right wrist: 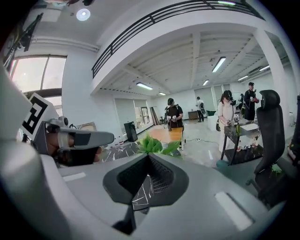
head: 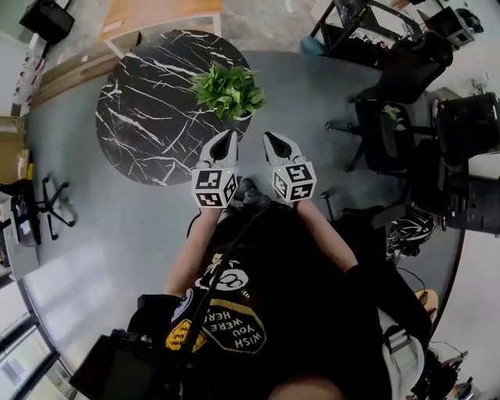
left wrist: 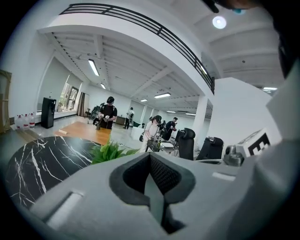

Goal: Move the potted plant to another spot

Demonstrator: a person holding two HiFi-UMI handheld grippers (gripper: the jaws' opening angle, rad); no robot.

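Observation:
The potted plant [head: 228, 90], green and leafy in a pale pot, stands near the right edge of a round black marble table [head: 141, 117]. Both grippers hover side by side just short of it, in front of my chest. My left gripper [head: 230, 134] is shut and holds nothing. My right gripper [head: 269, 137] is shut and empty too. In the left gripper view the plant's leaves [left wrist: 108, 152] rise just past the closed tips [left wrist: 151, 154], a little to the left. The right gripper view has the plant [right wrist: 153, 145] straight ahead over the closed tips [right wrist: 149, 155].
Black office chairs [head: 398, 86] and desks crowd the right side. A wooden platform [head: 156, 16] lies beyond the table. Several people [left wrist: 108, 112] stand far off in the hall. A dark cart [right wrist: 239, 140] and a chair [right wrist: 269, 122] are to the right.

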